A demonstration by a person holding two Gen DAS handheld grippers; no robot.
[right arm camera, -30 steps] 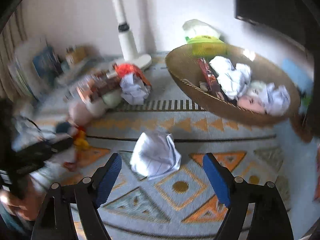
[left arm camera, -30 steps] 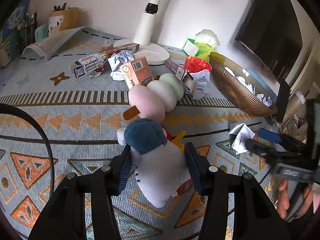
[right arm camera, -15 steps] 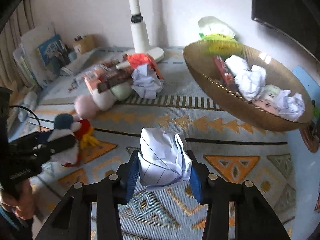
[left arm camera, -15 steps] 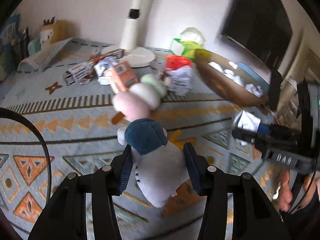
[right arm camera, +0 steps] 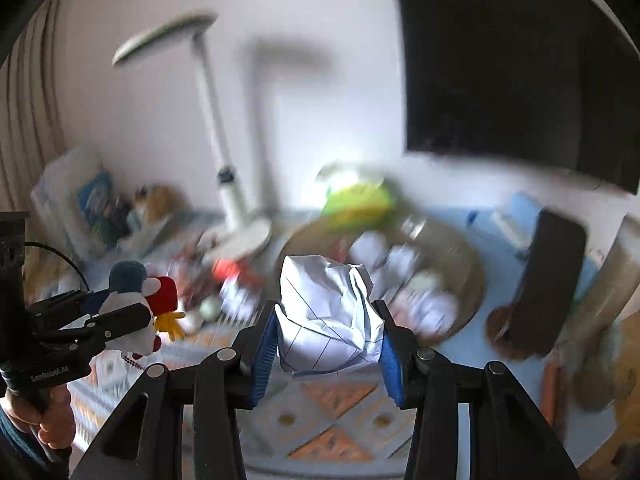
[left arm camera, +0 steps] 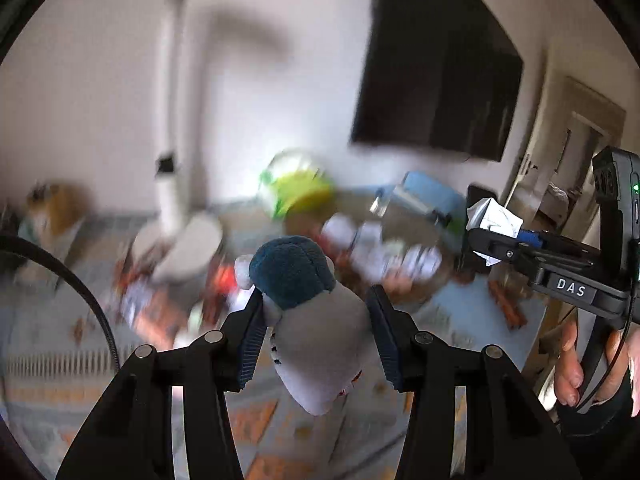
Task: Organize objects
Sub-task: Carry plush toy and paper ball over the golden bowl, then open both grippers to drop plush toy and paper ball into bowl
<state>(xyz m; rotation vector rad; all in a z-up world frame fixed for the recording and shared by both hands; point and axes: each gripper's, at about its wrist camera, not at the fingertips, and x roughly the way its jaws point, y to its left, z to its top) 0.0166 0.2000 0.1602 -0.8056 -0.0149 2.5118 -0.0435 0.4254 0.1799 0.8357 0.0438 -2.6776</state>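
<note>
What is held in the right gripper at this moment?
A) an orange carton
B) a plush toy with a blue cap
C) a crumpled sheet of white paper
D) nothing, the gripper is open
C: in the right wrist view, the right gripper has its blue pads pressed on both sides of the crumpled white paper, which is lifted off the rug.

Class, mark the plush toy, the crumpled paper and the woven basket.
plush toy point(left arm camera: 316, 332), left wrist view, grey body
crumpled paper point(right arm camera: 326, 312), right wrist view, creased front
woven basket point(right arm camera: 472, 300), right wrist view, blurred right rim

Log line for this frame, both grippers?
left gripper: shut on plush toy | right gripper: shut on crumpled paper | both held above rug
</note>
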